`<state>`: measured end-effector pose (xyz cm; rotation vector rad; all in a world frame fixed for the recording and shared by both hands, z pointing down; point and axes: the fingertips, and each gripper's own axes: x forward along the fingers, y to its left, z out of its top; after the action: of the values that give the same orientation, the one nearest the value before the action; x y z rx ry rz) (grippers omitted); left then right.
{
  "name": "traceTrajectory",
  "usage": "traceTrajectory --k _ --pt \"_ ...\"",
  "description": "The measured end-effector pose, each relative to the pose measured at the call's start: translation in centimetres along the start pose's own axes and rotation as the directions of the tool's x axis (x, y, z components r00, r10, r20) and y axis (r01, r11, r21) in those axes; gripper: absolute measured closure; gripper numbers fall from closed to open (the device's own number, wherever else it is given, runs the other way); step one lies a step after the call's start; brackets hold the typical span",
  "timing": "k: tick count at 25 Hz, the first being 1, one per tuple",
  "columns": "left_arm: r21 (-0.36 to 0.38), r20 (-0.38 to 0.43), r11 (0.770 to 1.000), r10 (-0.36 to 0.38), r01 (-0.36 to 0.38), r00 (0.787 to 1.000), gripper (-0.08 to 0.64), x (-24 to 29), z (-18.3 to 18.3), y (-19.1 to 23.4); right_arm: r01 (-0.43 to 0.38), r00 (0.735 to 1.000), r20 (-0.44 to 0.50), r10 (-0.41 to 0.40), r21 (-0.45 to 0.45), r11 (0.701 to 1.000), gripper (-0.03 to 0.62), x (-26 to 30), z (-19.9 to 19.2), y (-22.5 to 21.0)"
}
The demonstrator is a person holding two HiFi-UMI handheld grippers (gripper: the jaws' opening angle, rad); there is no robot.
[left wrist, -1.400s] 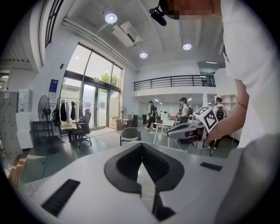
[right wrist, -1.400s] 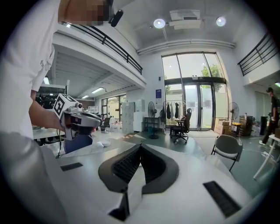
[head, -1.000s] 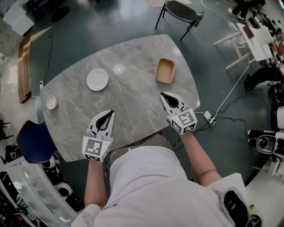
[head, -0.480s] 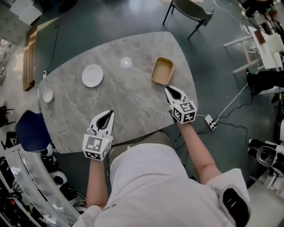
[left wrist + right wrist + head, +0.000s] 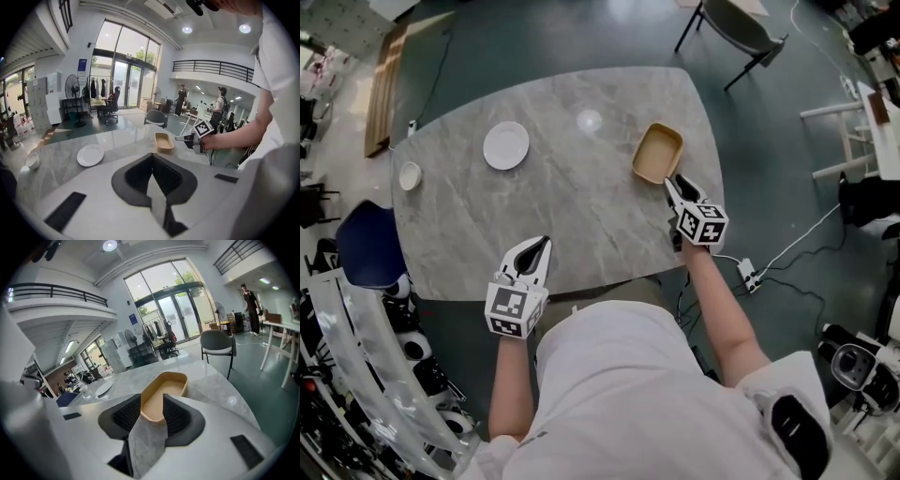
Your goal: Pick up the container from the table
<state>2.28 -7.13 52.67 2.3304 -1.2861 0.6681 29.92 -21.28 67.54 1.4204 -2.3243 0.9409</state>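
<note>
The container [image 5: 657,153] is a shallow tan oblong tray, empty, near the right edge of the grey marble table [image 5: 581,211]. My right gripper [image 5: 670,182] has its tips at the tray's near end. In the right gripper view the container [image 5: 167,389] fills the gap ahead, and the right gripper [image 5: 151,409] has its jaws opening, the near rim between the fingertips and not pressed. My left gripper [image 5: 542,243] hovers over the table's near edge, shut and empty. The left gripper view shows the left gripper [image 5: 152,159] closed, with the container [image 5: 163,142] far ahead.
A white plate [image 5: 505,145] and a small white bowl [image 5: 411,175] sit on the table's left half. A grey chair [image 5: 741,28] stands beyond the far edge and a blue chair [image 5: 366,258] at the left. A power strip [image 5: 750,275] lies on the floor right.
My right gripper has moved forward to the container's near end and its jaws have parted. The left gripper has shifted slightly forward and stays shut.
</note>
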Motion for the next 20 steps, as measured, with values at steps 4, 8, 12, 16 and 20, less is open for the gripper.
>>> traceTrajectory --k 4,8,12,16,20 --pt "-0.027 -0.019 0.999 0.019 -0.019 1.0 0.558 0.1 -0.8 -0.2 0.021 1.0 0.0 -0.021 0.091 0.996 0.426 1.2 0.2 -1.7" --pt "-0.053 -0.035 0.998 0.032 -0.034 0.999 0.558 0.3 -1.6 -0.5 0.033 0.999 0.007 -0.034 0.186 0.982 0.408 2.5 0.8 -3.0" --pt "-0.074 -0.048 0.996 0.044 -0.047 0.998 0.558 0.2 -2.4 -0.5 0.065 0.998 0.001 -0.067 0.234 0.97 0.388 3.7 1.1 -4.1" --pt "-0.086 -0.061 0.994 0.057 -0.063 0.997 0.558 -0.2 -3.3 -0.3 0.07 0.998 -0.011 -0.07 0.264 0.962 0.387 4.6 0.7 -4.4" --pt "-0.094 -0.069 0.992 0.073 -0.079 0.995 0.558 -0.7 -3.6 0.1 0.083 0.997 -0.025 -0.079 0.291 0.953 0.396 5.5 0.3 -4.8"
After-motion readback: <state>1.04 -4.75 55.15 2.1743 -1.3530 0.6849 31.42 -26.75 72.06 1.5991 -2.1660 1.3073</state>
